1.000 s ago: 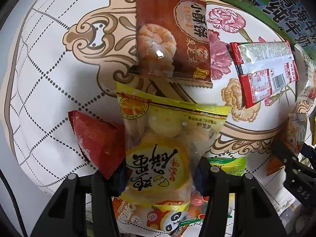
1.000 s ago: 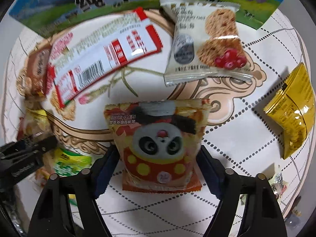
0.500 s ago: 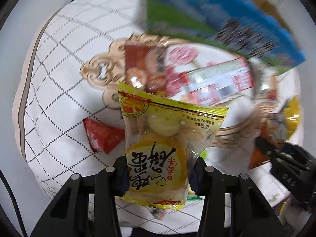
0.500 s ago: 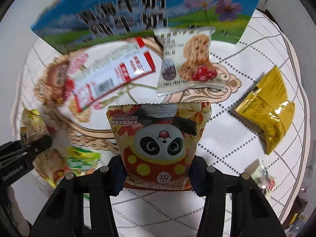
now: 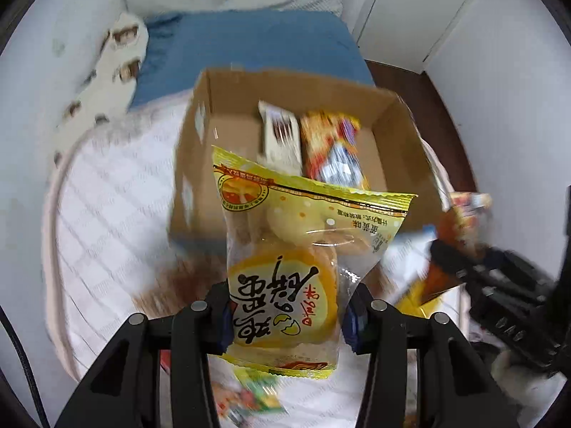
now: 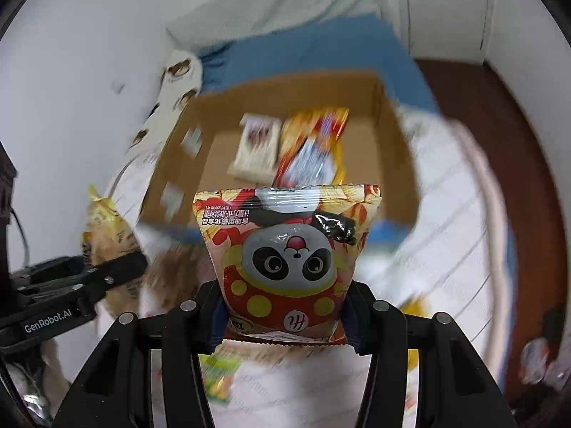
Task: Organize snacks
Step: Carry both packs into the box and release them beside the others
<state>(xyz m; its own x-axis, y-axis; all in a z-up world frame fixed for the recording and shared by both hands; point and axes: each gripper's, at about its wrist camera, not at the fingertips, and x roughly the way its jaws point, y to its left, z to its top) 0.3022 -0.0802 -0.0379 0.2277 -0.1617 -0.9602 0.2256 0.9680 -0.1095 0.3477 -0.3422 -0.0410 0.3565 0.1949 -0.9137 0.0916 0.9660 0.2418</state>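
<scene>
Sitting clamped between left hand-held gripper pads, yellow egg-cake packet, cardboard box beyond

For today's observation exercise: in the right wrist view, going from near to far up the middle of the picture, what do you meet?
Right gripper → panda snack bag clamped in it → cardboard box with two packets inside → blue mat → white wall.

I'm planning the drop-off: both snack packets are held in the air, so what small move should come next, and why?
Probably carry both forward over the open cardboard box before letting go. The left tongs grip the yellow egg-cake packet and the right tongs grip the panda packet, each on the near side of the box, where two snacks already lie.
</scene>
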